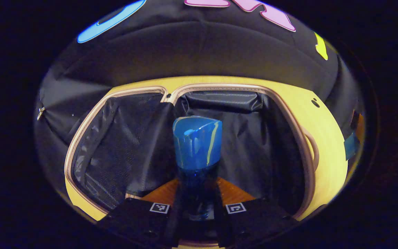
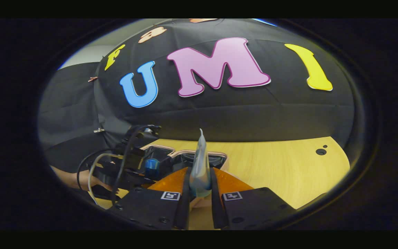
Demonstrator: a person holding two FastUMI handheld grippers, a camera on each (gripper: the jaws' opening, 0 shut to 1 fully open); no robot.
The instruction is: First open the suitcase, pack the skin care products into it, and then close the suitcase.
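In the left gripper view my left gripper (image 1: 198, 207) is shut on a blue bottle (image 1: 197, 148), dark at the base with a lighter glossy top. The bottle stands upright over the open suitcase (image 1: 81, 138), which has a pale zip rim and black lining. Its left half is mesh-covered and its right half is loose black fabric. In the right gripper view my right gripper (image 2: 199, 193) is shut on a thin pale translucent tube (image 2: 200, 162), its crimped end pointing up. The left gripper (image 2: 130, 162) with the blue bottle (image 2: 152, 167) shows farther left, over the suitcase (image 2: 185, 157).
The suitcase lies on a light wooden table (image 2: 271, 166) with a small dark hole (image 2: 321, 151) at its far right. A hand and forearm (image 2: 67, 178) hold the left gripper. Something blue and orange (image 1: 351, 143) sits at the table's right edge. The black cloth wall stands behind.
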